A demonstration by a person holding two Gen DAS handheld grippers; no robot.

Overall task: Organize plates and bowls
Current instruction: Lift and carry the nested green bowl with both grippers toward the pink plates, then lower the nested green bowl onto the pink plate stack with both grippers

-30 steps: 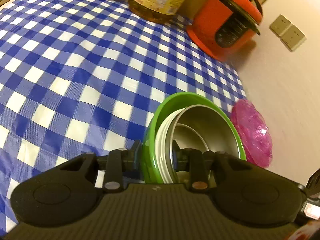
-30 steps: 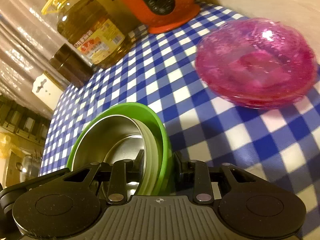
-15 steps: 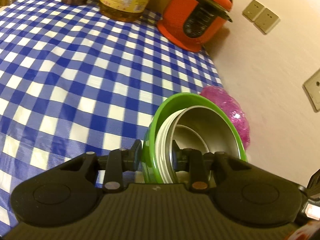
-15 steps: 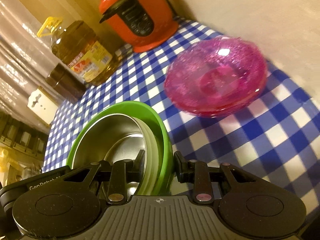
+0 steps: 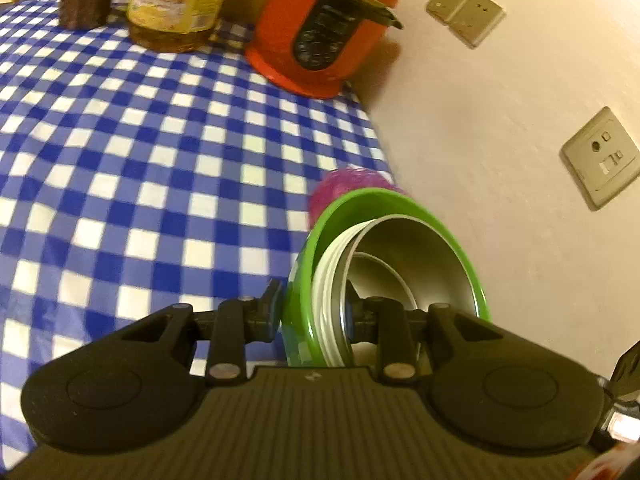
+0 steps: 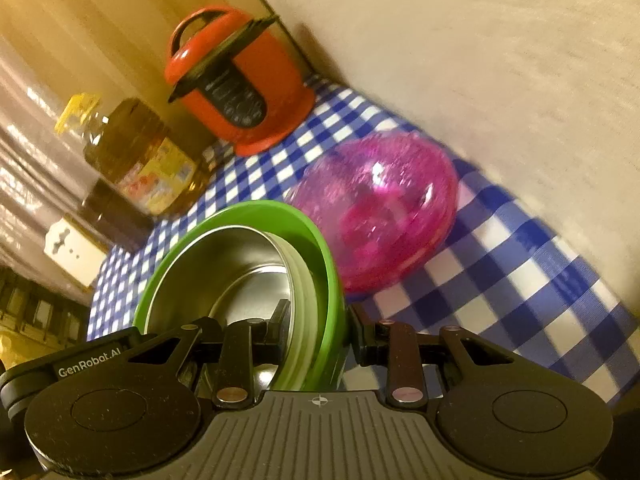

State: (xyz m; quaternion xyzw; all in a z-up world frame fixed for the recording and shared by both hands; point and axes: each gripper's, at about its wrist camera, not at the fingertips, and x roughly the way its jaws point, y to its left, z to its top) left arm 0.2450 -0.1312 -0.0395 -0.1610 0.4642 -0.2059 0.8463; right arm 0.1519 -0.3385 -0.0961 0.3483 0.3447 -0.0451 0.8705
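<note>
Both grippers carry one nested stack of bowls: a steel bowl point(image 6: 224, 272) sits inside pale ones, all inside a green bowl point(image 6: 324, 264). The left gripper point(image 5: 310, 312) is clamped on the stack's rim at one side, one finger outside the green wall and one inside the steel bowl; the right gripper point(image 6: 316, 326) pinches the opposite rim the same way. Holding two opposite edges probably keeps the stack level and stops the inner bowls from sliding. The stack hangs above the checked cloth point(image 5: 120, 152), just short of the pink plates point(image 6: 380, 216), which lie against the wall beyond it. The red cooker point(image 6: 240, 80) stands well behind the pink plates, with an oil bottle point(image 6: 136, 156) farther along. The aim seems to be gathering the dishes beside or onto those plates.
</note>
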